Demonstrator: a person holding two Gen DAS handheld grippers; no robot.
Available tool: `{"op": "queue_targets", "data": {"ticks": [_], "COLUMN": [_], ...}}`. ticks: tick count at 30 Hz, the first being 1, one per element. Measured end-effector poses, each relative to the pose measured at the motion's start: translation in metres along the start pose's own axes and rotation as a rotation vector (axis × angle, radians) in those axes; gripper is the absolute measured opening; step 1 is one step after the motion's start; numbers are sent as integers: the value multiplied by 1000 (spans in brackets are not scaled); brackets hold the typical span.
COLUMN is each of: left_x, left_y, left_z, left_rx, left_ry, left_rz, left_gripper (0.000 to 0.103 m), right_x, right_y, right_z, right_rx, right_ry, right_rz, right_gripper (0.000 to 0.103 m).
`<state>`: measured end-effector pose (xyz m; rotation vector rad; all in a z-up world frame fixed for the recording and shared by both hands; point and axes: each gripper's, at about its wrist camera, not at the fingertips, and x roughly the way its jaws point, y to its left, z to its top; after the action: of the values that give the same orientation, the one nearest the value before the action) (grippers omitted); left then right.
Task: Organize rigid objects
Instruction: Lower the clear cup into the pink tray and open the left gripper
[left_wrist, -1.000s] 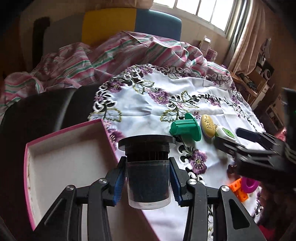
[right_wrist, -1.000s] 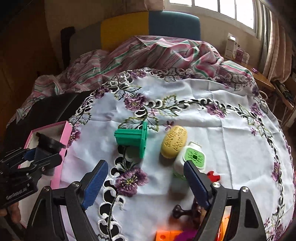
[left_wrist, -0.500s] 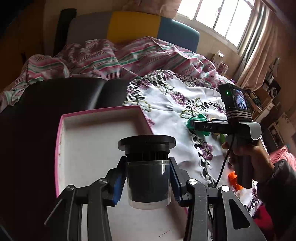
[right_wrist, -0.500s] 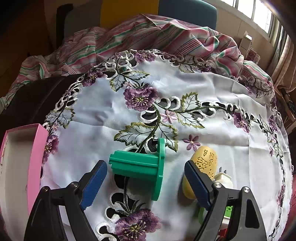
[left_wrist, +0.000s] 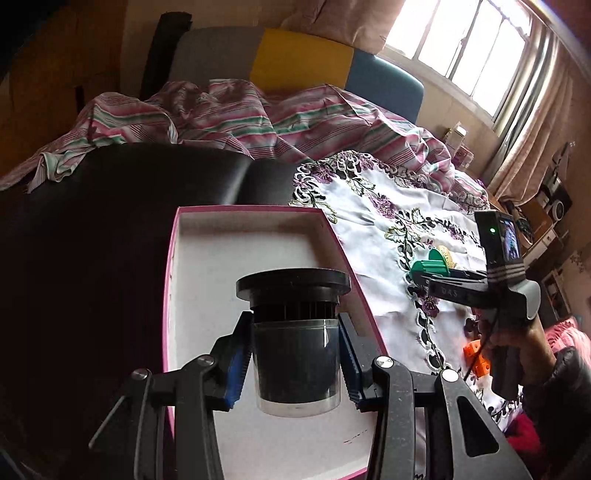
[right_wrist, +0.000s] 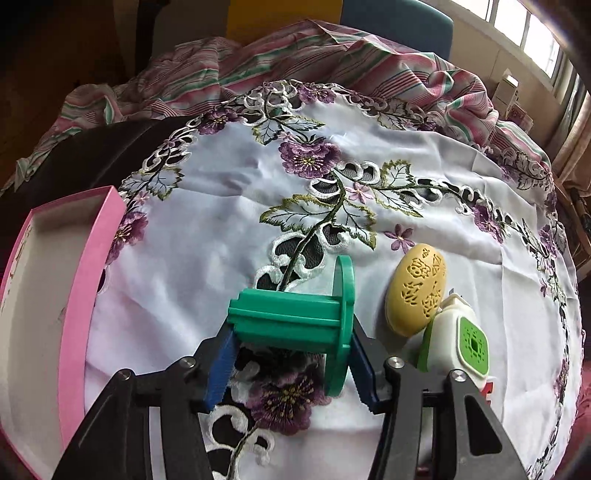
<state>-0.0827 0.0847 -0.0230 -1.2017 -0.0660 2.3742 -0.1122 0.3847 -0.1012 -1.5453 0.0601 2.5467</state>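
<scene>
My left gripper (left_wrist: 294, 363) is shut on a dark cylindrical container (left_wrist: 295, 369) with a wide black flanged cap, held upright above the white floor of the pink-rimmed box (left_wrist: 236, 251). In the right wrist view a green spool (right_wrist: 288, 319) with a round flange lies on its side on the embroidered tablecloth (right_wrist: 221, 221). My right gripper (right_wrist: 291, 354) straddles it lengthwise; its jaws are closing, with the blue pads touching the spool's two ends. The left wrist view shows the right gripper (left_wrist: 424, 277) at the spool (left_wrist: 432, 262), held by a hand.
A yellow carved oval (right_wrist: 417, 288) and a white-and-green device (right_wrist: 458, 332) lie just right of the spool. The pink box (right_wrist: 88, 280) stands at the cloth's left edge. Orange blocks (left_wrist: 476, 358) sit near the hand. A striped blanket (right_wrist: 332, 48) is bunched behind.
The left gripper carried the container left, from the box's edge to over its floor. The right gripper dropped onto the green spool and its jaws narrowed from wide to touching it.
</scene>
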Motion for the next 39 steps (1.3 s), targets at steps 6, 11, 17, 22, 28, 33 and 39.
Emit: {"op": "queue_targets", "data": {"ticks": [6, 11, 17, 22, 28, 33, 39], "left_x": [-12, -20, -31, -35, -25, -13, 5], "left_y": [9, 21, 31, 41, 47, 43, 39], "left_z": [-3, -9, -18, -29, -38, -38, -23], "left_rx": [-9, -27, -25, -31, -27, -8, -41], "left_ry": [-22, -34, -57, -52, -35, -20, 21], "left_rz": [16, 49, 108, 144, 190, 201, 104], "left_gripper": [44, 44, 44, 44, 44, 44, 44], "right_x": [-30, -50, -56, -47, -48, -48, -50], "right_y": [11, 25, 40, 41, 43, 41, 41], "right_z": [-16, -34, -58, -74, -75, -74, -73], "right_rx": [-40, -62, -106, -110, -116, -109, -99], "right_ry": [-34, -56, -67, -47, -53, -56, -63], "right_rz": [10, 39, 65, 91, 97, 96, 103], "right_gripper": [56, 56, 56, 56, 56, 56, 56]}}
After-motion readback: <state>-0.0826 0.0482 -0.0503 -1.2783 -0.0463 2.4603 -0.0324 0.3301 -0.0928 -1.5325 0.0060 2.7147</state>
